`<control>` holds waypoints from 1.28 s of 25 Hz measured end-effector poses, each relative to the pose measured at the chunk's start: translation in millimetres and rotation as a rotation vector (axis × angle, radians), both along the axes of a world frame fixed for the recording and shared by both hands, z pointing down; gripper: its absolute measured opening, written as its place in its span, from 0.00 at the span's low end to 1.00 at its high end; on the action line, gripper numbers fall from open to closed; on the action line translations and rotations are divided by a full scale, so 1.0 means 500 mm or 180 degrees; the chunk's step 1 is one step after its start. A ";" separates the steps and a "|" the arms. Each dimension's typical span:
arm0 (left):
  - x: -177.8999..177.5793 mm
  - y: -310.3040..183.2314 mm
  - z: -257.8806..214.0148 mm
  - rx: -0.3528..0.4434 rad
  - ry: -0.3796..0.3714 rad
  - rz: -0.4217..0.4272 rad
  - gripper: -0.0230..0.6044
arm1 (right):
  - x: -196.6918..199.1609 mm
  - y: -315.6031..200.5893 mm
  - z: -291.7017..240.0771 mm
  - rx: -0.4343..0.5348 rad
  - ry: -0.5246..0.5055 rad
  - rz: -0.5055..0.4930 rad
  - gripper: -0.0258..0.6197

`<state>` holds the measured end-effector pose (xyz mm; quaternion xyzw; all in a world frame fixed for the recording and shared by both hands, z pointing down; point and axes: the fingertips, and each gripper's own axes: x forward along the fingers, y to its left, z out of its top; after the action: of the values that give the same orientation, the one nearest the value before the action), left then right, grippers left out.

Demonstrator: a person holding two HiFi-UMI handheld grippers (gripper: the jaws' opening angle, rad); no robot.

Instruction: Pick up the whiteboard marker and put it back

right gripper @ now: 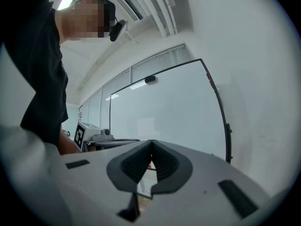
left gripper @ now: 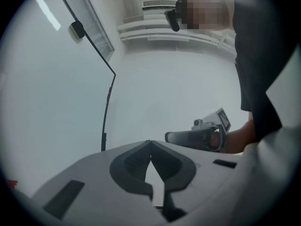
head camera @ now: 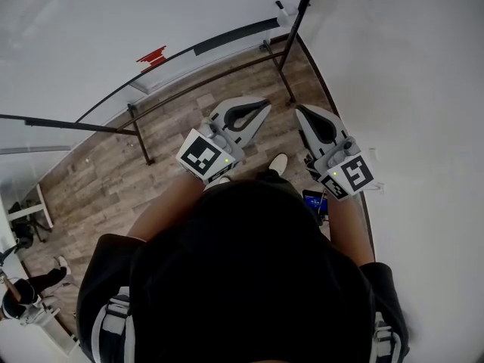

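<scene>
The step in hand is judged to be the approach: nothing is held, and the marker has not been reached. The left gripper (left gripper: 150,144) is seen with its jaws pressed together at the tips and nothing between them. The right gripper (right gripper: 151,142) is likewise closed and empty. Both are held level in front of the person, side by side and a little apart, above the wooden floor (head camera: 98,180). They are pointed toward the far side, where the whiteboard (right gripper: 164,112) stands on its frame.

The whiteboard marker cannot be made out with certainty. A small red thing (head camera: 151,56) is seen far and to the left, at the ledge (head camera: 234,36) that runs along the board, well apart from both grippers. It is taken, as a judgement only, to be the marker. It is too small for its cap, its shape or the way it lies to be told.

For the next move, one gripper would have to be carried to the far left and its jaws spread. It would then be set astride the red thing across its narrow side before being closed.
</scene>
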<state>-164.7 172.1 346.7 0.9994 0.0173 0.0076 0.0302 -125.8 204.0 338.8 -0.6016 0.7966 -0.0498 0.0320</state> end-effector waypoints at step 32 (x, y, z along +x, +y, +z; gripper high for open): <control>0.343 0.035 0.009 0.0024 -0.0096 -0.0338 0.04 | 0.352 0.018 0.028 0.0021 -0.0166 -0.0317 0.03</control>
<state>6.7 189.7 351.5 0.9988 -0.0362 0.0211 0.0271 50.2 213.2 352.9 -0.5597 0.8246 -0.0644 0.0522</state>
